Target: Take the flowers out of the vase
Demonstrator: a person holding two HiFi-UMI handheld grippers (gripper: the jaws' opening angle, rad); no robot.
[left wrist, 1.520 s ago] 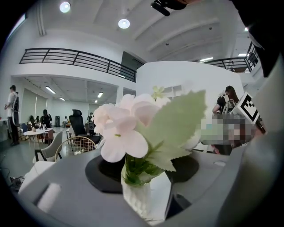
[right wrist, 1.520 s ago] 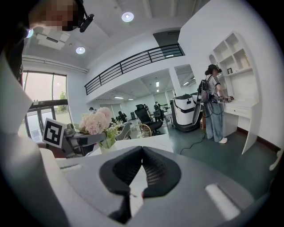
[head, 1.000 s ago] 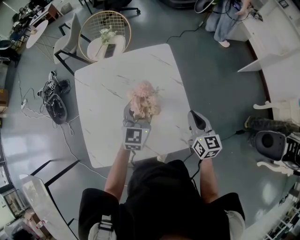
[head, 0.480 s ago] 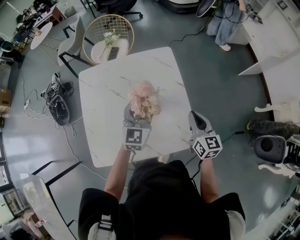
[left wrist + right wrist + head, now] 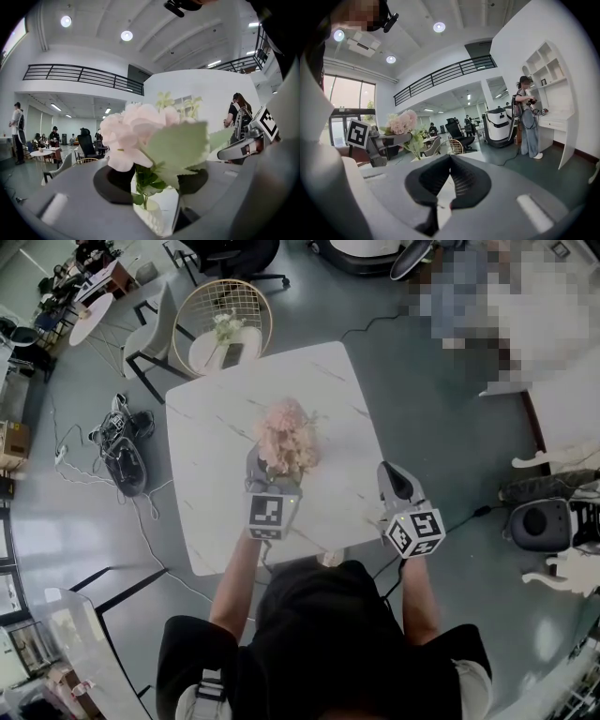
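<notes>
my left gripper (image 5: pixel 157 187) has its jaws closed part-way onto the clear vase (image 5: pixel 152 219). the glass fills the gap from one black pad to the other, and both pads sit against it. the flowers (image 5: pixel 140 133) stand in that vase. their green stems run down between the pads. the pink heads and one big pale leaf rise just above and ahead of the jaws and fill most of the left gripper view. in the head view the blooms cover the jaw tips from above, so the vase is hidden there. the bunch sits over the white marble table (image 5: pixel 216 427), just ahead of the marker cube. i can't tell whether the base of the vase touches the table.

my right gripper (image 5: pixel 449 161) has its jaws pressed together, the pad tips meeting with nothing caught between them. a sliver of pale table shows through the gap behind the tips. this gripper is well apart from the flowers. in the right gripper view they show off to the left of its jaws and a little above, with the left gripper under them.

far ahead of the right jaws a person (image 5: pixel 527 117) stands at white shelving. past the left jaws, beyond the table, a round wire-backed chair (image 5: pixel 223 320) holds a small green-and-white sprig.
</notes>
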